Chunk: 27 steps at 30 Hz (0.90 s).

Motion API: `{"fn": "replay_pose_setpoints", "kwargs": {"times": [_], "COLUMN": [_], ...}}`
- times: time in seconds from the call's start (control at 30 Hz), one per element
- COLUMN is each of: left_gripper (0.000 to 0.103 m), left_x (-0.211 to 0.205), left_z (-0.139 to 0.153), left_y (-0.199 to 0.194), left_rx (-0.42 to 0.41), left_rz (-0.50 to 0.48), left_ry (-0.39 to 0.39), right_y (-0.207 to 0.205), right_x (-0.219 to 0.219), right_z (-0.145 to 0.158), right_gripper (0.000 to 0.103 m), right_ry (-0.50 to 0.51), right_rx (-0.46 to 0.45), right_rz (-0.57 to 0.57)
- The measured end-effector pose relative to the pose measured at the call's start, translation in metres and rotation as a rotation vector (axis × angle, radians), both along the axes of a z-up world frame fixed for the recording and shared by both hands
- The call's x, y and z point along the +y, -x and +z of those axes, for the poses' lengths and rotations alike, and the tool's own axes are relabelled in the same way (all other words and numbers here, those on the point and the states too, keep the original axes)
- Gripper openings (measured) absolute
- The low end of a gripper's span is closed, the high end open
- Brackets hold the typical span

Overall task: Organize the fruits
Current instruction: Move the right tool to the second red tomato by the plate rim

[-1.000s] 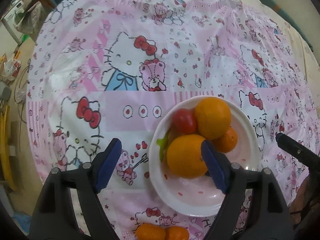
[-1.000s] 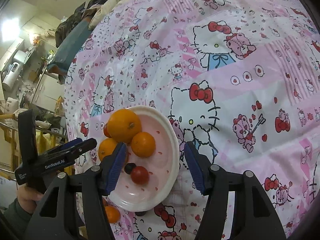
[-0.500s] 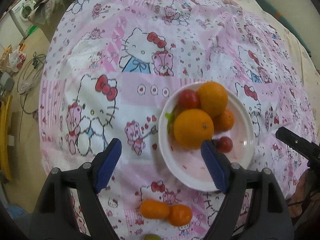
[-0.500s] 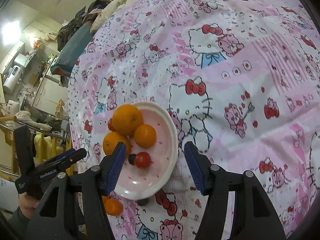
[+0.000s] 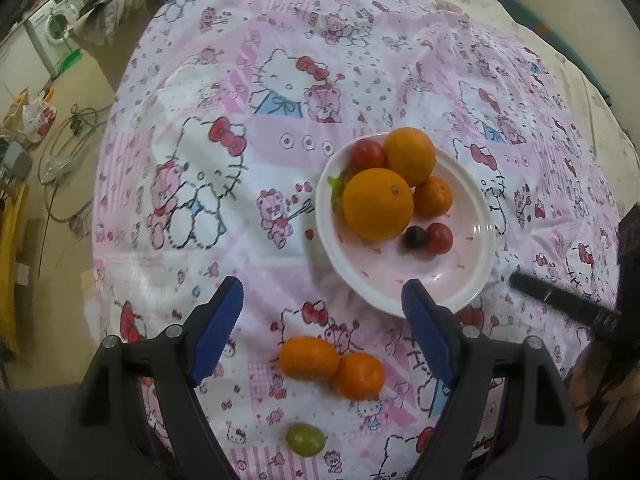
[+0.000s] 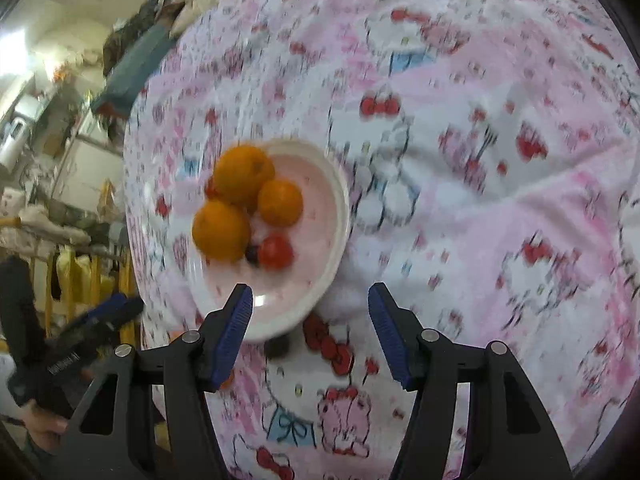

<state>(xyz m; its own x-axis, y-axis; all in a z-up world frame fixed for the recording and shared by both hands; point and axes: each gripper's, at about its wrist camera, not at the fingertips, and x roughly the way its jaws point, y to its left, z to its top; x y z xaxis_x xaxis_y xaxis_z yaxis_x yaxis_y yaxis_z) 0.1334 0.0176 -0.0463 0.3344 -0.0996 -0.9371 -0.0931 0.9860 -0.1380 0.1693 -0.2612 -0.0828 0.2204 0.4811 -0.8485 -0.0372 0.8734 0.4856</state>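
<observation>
left gripper (image 5: 322,322) spread wide, nothing held, above two mandarins (image 5: 332,364) lying on the cloth | right gripper (image 6: 310,330) gaping, empty, over plate's near rim | white plate (image 5: 468,292) holds two oranges (image 5: 378,204), a mandarin, tomatoes, a dark grape | green grape (image 5: 305,439) loose on pink tablecloth (image 5: 192,128) nearest the person

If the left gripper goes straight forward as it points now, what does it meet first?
Probably the two small oranges lying on the tablecloth, which sit between the open fingers of the left gripper in its own view. The white plate lies further on. Depth is unclear, so this is a guess.
</observation>
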Motion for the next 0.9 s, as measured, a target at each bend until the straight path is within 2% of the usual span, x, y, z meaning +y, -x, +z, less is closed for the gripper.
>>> {"fn": "replay_pose_setpoints", "kwargs": {"times": [0.1,0.23,0.37,0.63,0.73,0.77,0.8,0.87,0.9], "left_gripper": [0.079,0.079,0.079,0.079,0.079,0.079,0.079,0.079,0.079], "left_x": [0.007,0.009,0.013,0.023,0.023,0.023,0.023,0.021,0.019], "left_z": [-0.003,-0.007,-0.009,-0.014,-0.014,-0.014,-0.014,-0.013,-0.013], "left_y": [0.006,0.008,0.008,0.009,0.009,0.009,0.009,0.008,0.008], "left_rx": [0.009,0.017,0.017,0.030,0.032,0.032,0.027,0.026,0.026], "left_rz": [0.026,0.041,0.052,0.083,0.085,0.083,0.081,0.076,0.073], "left_ry": [0.013,0.024,0.022,0.039,0.043,0.044,0.045,0.044,0.044], "right_y": [0.014,0.025,0.025,0.024,0.023,0.023,0.021,0.022,0.023], "right_x": [0.017,0.044,0.073,0.097,0.098,0.098,0.102,0.107,0.109], "right_z": [-0.018,-0.040,-0.045,-0.048,-0.049,-0.049,-0.049,-0.048,-0.048], "right_gripper": [0.063,0.063,0.063,0.061,0.053,0.046,0.031,0.022,0.022], "right_ry": [0.016,0.117,0.242,0.301,0.310,0.309,0.296,0.270,0.279], "right_rx": [0.069,0.106,0.024,-0.054,-0.059,-0.061,-0.058,-0.042,-0.047], "right_rz": [0.052,0.140,0.221,0.249,0.248,0.249,0.262,0.288,0.295]}}
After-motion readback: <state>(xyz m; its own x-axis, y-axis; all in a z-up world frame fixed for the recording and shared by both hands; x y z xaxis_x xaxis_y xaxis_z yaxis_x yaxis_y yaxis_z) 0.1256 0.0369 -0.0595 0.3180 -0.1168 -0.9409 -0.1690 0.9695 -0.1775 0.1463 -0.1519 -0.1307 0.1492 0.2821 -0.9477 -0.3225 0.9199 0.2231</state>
